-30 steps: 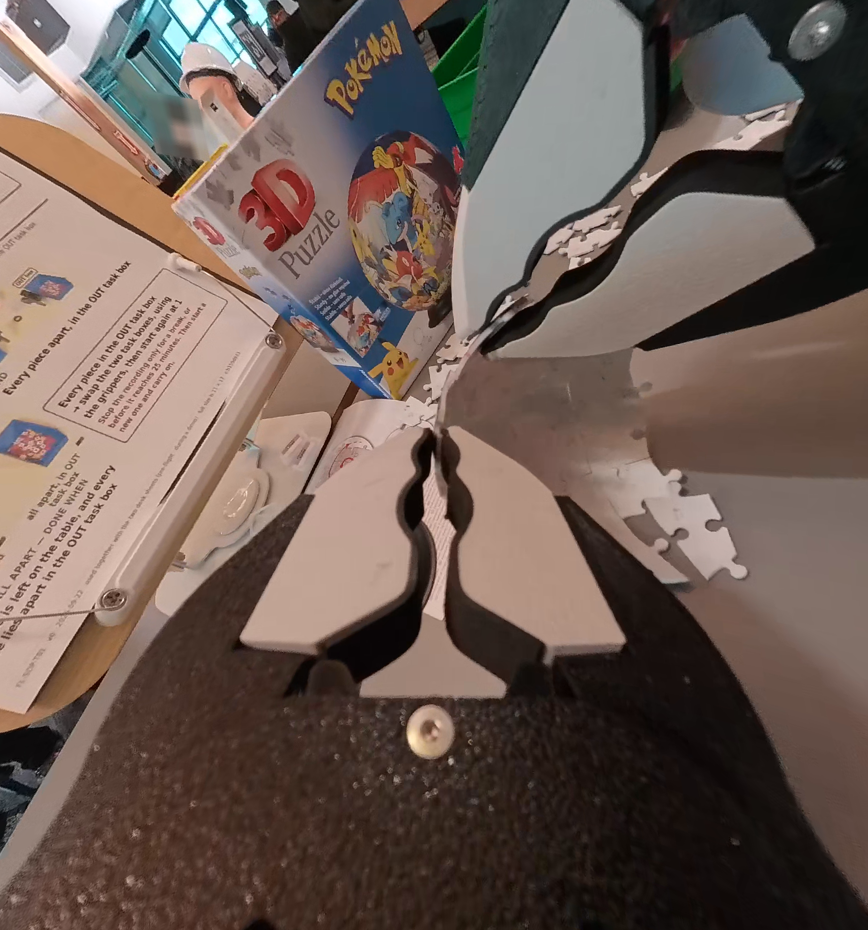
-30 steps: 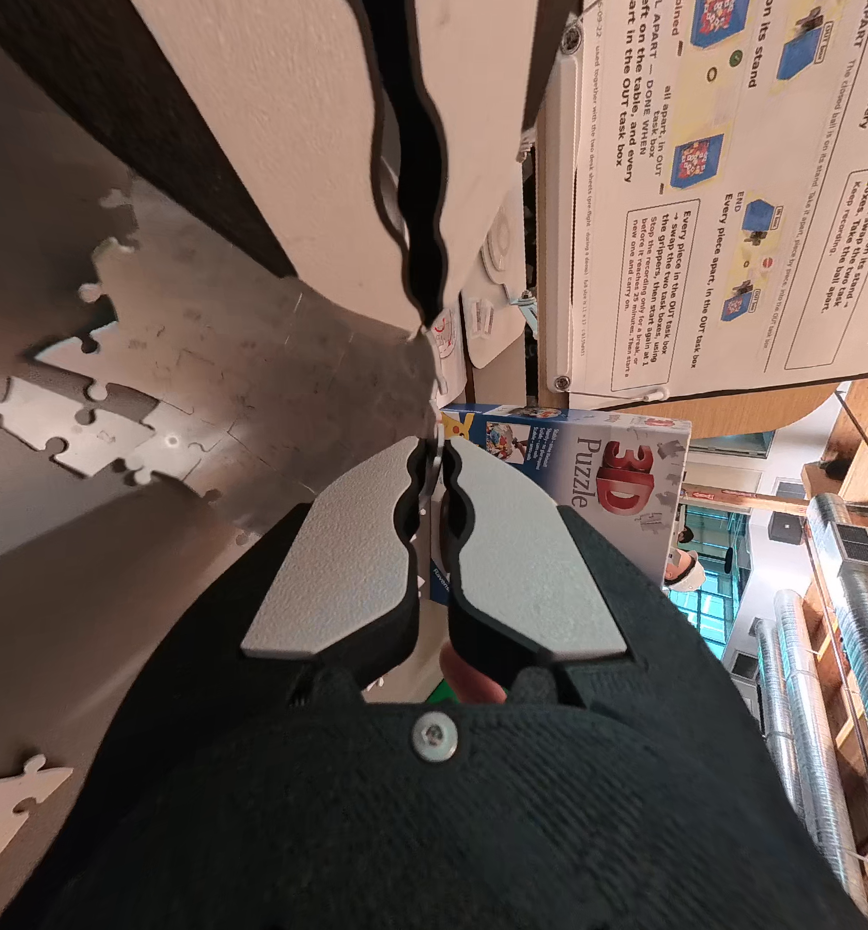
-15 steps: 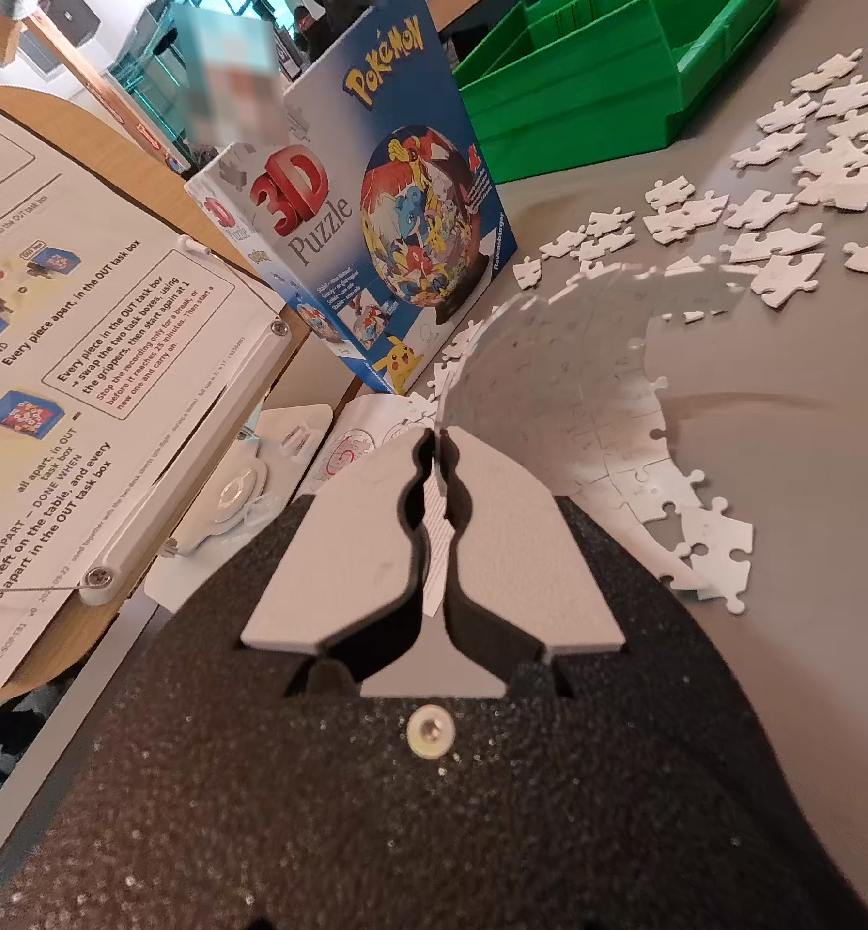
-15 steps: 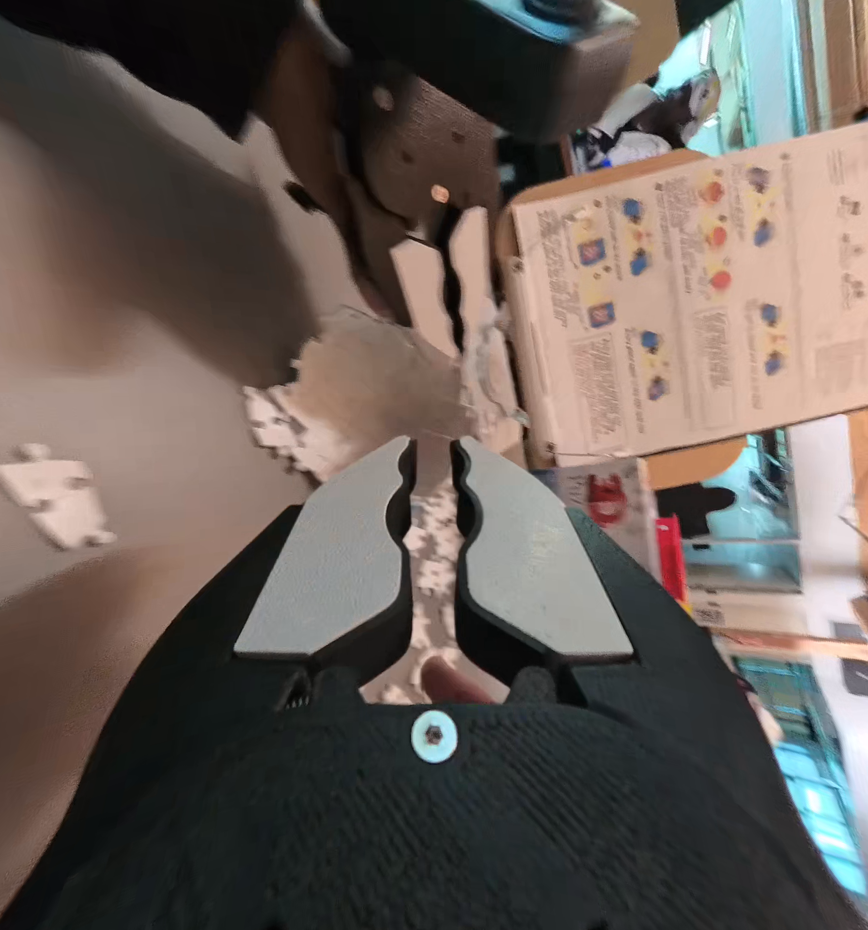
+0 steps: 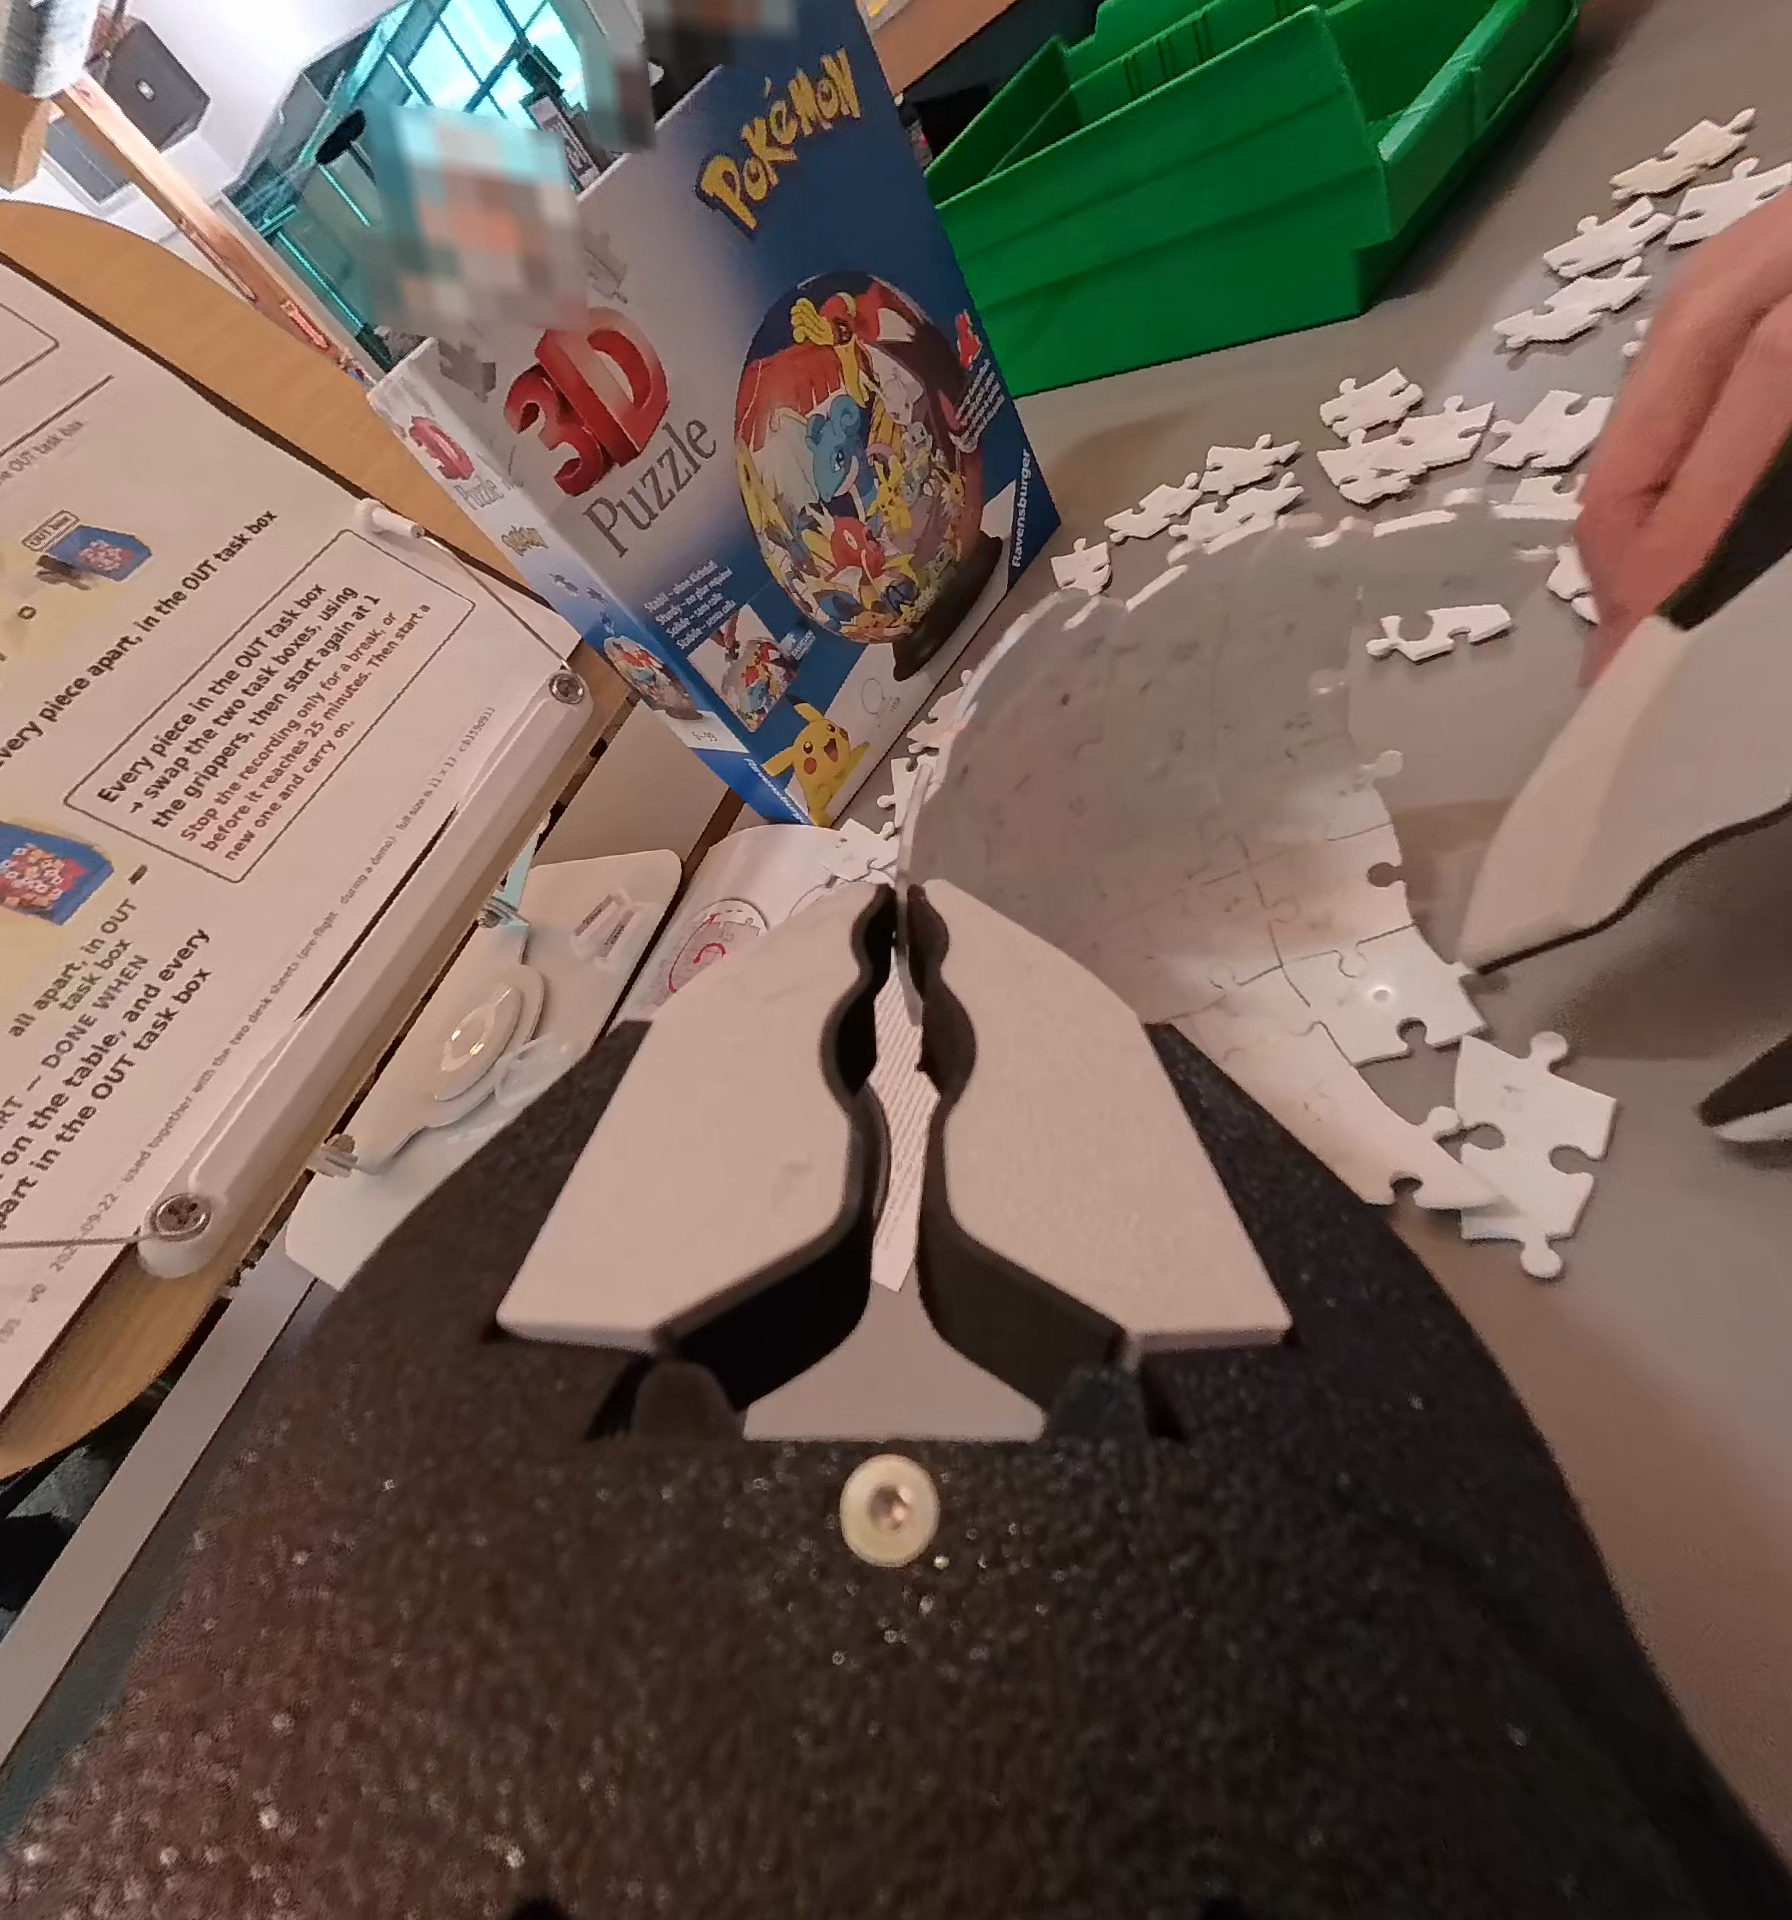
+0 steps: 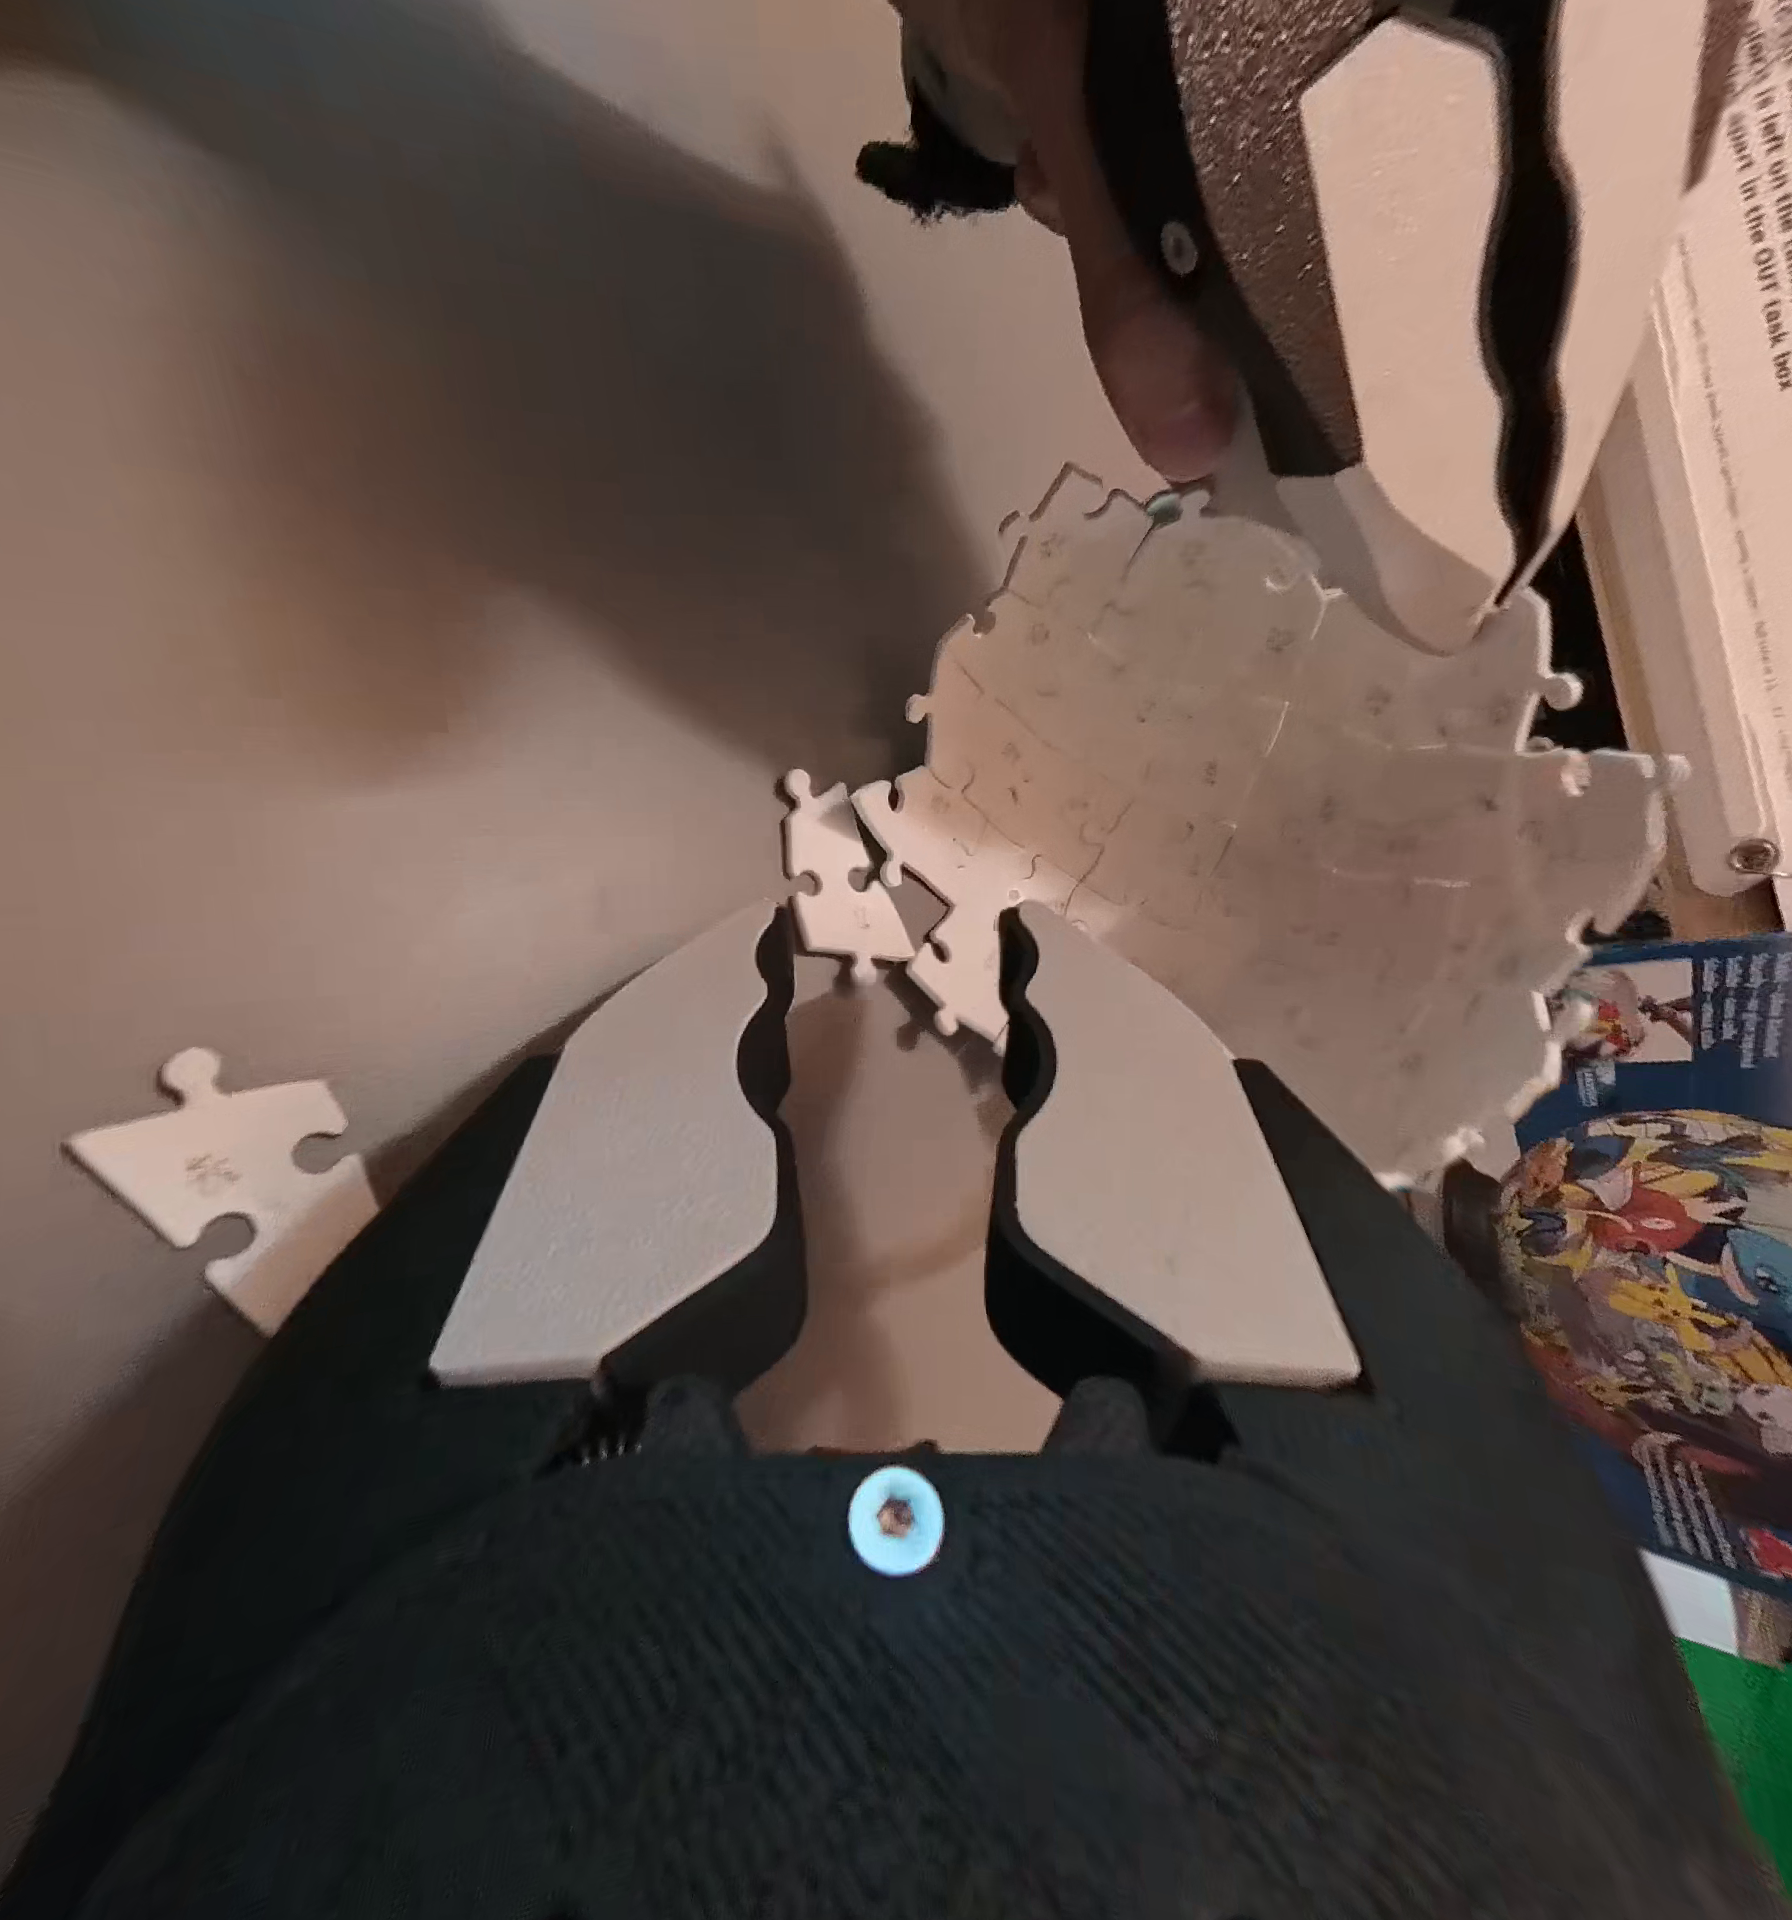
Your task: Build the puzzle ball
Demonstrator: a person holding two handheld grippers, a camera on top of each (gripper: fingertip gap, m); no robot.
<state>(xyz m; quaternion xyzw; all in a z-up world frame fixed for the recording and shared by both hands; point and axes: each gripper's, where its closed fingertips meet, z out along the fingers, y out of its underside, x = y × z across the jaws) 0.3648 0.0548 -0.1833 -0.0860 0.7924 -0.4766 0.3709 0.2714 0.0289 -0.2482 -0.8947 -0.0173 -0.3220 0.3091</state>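
Table (image 5: 1650, 1455): grey, and it carries everything you work with. Open surface lies on your right of the shell; in the right wrist view the stretch to the left of your right gripper holds only one single piece (image 6: 217, 1174).
Green bins (image 5: 1235, 177): at the far edge of the table, behind the scattered pieces.
Instruction sheet (image 5: 144, 707): propped on a wooden board at your left and clipped along its lower edge; it closes off that side.
Puzzle box (image 5: 767, 457): stands upright just behind the shell, between the sheet and the bins.
Puzzle ball shell (image 5: 1162, 790): a curved, partly built section, grey-white inner face toward you, with a jagged rim of tabs and notches. Its lower edge reaches down to the table, and it sits right in front of your left gripper.
Left gripper (image 5: 904, 914): your fingers are pressed together on the near rim of the shell, pinching it at the tips; the right wrist view shows the same clamp on the shell's far edge.
Right gripper (image 6: 892, 935): your fingers are spread apart with clear room between them. They hold nothing, and the tips sit at the shell's lower rim, on either side of the pieces there.
Loose pieces (image 5: 1432, 447): many white ones lie spread on the table beyond the shell, toward the bins.
Piece at the rim (image 6: 840, 883): lies against the shell's bottom edge, between your right fingertips; whether it is locked in you cannot tell.
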